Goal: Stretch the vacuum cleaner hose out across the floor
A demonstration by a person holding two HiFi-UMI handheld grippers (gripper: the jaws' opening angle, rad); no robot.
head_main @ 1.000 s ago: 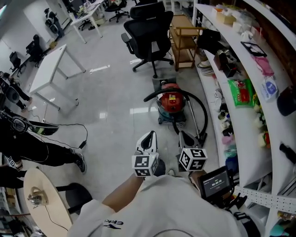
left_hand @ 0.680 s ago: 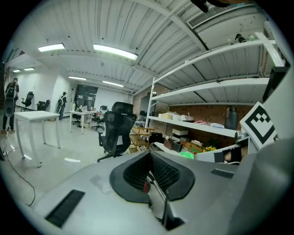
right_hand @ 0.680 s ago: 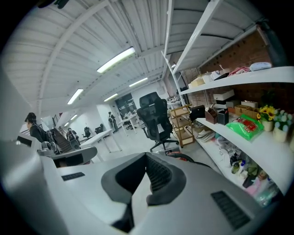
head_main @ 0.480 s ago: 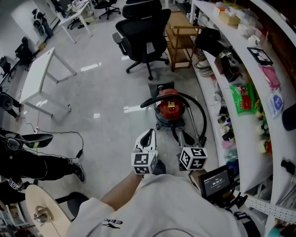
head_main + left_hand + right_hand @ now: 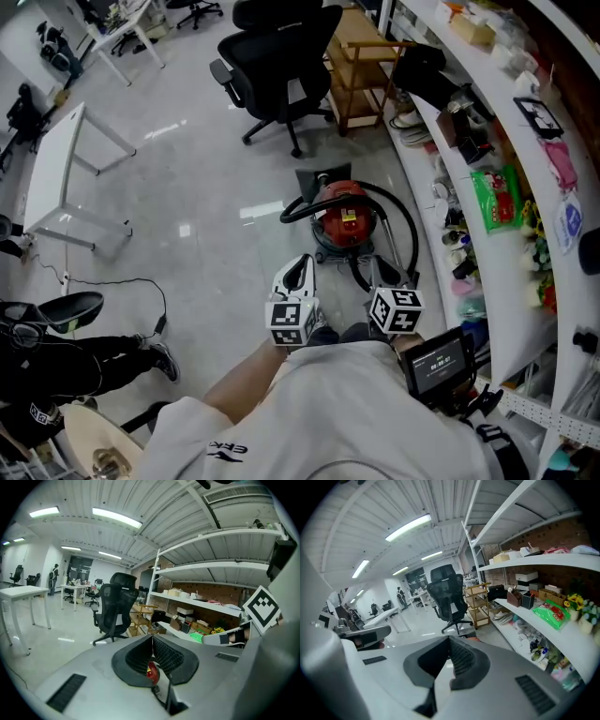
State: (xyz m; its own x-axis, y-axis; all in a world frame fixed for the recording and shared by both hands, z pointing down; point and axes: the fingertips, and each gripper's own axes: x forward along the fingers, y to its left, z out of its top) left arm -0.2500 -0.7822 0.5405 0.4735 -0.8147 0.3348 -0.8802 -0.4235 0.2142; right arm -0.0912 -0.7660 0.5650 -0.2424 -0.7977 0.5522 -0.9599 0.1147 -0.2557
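Note:
The red vacuum cleaner (image 5: 342, 216) stands on the pale floor beside the curved shelving. Its black hose (image 5: 405, 220) loops round it and runs down to the floor on the right. In the head view both grippers are held side by side just short of the vacuum, touching nothing. The left gripper (image 5: 302, 263) is shut and empty, and in the left gripper view a sliver of the vacuum (image 5: 151, 671) shows past the closed left gripper (image 5: 152, 641). The right gripper (image 5: 378, 273) is shut too, and in its own view the right gripper (image 5: 449, 641) holds nothing.
A black office chair (image 5: 277, 56) and a wooden cart (image 5: 361, 66) stand beyond the vacuum. Curved white shelves (image 5: 487, 272) full of goods line the right. At the left are a white table (image 5: 52, 169), a loose cable (image 5: 112, 281) and a seated person's legs (image 5: 66, 361).
Both grippers have moved forward and a little down towards the vacuum, which now sits nearer them in the head view. Their jaws have stayed shut.

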